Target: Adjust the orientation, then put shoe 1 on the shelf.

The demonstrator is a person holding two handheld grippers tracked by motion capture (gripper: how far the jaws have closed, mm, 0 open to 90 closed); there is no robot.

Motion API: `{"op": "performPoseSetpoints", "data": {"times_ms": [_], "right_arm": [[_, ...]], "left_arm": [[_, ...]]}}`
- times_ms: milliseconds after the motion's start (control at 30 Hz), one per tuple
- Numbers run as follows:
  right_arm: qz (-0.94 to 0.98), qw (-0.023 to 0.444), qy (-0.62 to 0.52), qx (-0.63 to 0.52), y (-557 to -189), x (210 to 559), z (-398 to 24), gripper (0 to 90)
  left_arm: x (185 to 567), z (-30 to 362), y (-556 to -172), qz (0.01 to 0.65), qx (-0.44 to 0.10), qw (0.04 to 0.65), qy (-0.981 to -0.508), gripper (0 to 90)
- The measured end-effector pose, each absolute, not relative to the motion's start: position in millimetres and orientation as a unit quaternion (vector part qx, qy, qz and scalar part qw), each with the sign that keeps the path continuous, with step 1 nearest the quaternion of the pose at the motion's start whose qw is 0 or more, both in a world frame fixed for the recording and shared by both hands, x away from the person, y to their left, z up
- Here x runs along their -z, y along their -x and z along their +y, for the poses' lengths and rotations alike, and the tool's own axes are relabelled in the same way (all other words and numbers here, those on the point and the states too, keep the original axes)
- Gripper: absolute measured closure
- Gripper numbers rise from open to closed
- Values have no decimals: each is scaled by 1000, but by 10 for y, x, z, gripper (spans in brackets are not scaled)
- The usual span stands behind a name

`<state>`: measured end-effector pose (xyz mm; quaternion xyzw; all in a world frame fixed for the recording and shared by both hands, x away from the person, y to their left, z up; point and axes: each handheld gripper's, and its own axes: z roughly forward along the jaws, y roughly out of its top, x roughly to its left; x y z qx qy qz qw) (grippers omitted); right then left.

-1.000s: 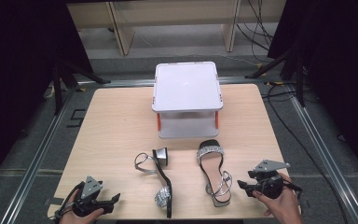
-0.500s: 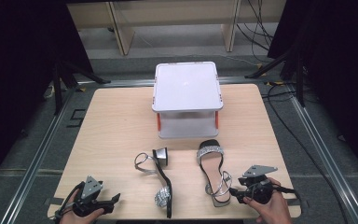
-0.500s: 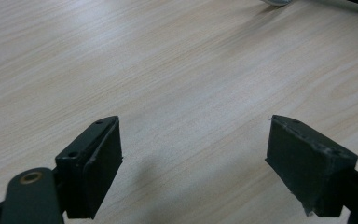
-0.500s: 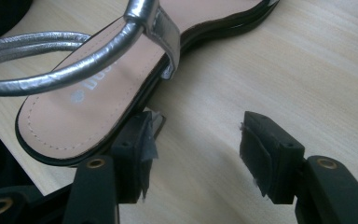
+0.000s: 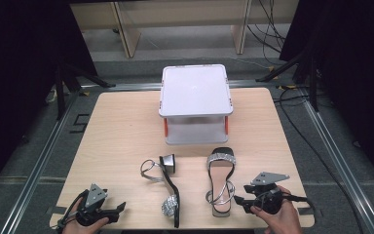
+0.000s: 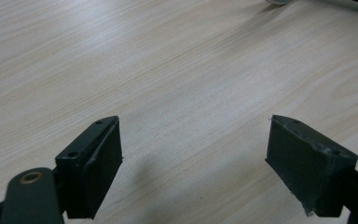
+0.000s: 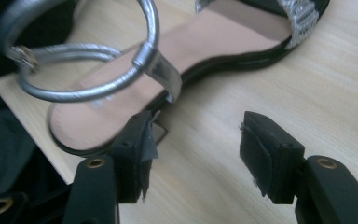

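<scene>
a: high view count: two sandals, two grippers, one white box, one table [image 5: 121, 131].

b: where are the sandals?

a: both near the front edge of the table. upright sandal [image 5: 221, 183] sits right of centre, toe strap toward the box, heel end toward the front edge. tipped sandal [image 5: 168, 187] lies on its side just left of it, block heel pointing toward the box, silver ankle strap looped out to its left. the two are apart, not touching.

b: grippers?

a: right gripper [image 5: 243, 201] is at the front right corner, just beside the upright sandal's heel end. right gripper view: jaws part open, nothing between them but bare wood; one jaw sits right at the sole edge by the heel, can't tell if it touches. left gripper [image 5: 119, 208] is at the front left corner, well apart from both sandals. left gripper view: jaws wide, bare wood between.

b: anything in the way?

a: white box [image 5: 195, 92] with orange clips stands at the middle of the back edge, lid on, well clear of the grippers. the silver ankle strap [image 7: 88, 60] on the upright sandal loops up over the heel end, right in front of the right gripper's jaws. metal rails run along both sides of the table, cables on the floor right.
</scene>
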<state>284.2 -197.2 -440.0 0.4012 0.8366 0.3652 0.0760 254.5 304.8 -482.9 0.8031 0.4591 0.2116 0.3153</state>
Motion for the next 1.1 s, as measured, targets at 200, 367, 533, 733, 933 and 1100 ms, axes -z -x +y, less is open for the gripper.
{"op": "performPoseSetpoints", "data": {"times_ms": [200,367,533,733,933,1100], "right_arm": [[834,65,-399,-376,-2854,4368,-1909,507],[831,64,-402,-379,-2931,4369,-1871,552],[843,82,-390,-361,-2999,4347,-1813,598],[855,89,-386,-335,-3045,4370,-1728,688],[859,73,-374,-343,-3077,4392,-1692,802],[859,69,-367,-350,-3083,4390,-1690,830]], "left_arm": [[4818,3055,-2550,459,-213,316,-802,177],[4827,3022,-2555,463,-211,328,-796,177],[4826,3021,-2556,464,-210,327,-796,177],[4824,3031,-2561,459,-212,317,-803,177],[4825,3029,-2553,459,-213,325,-799,177],[4825,3023,-2558,457,-211,325,-800,177]]}}
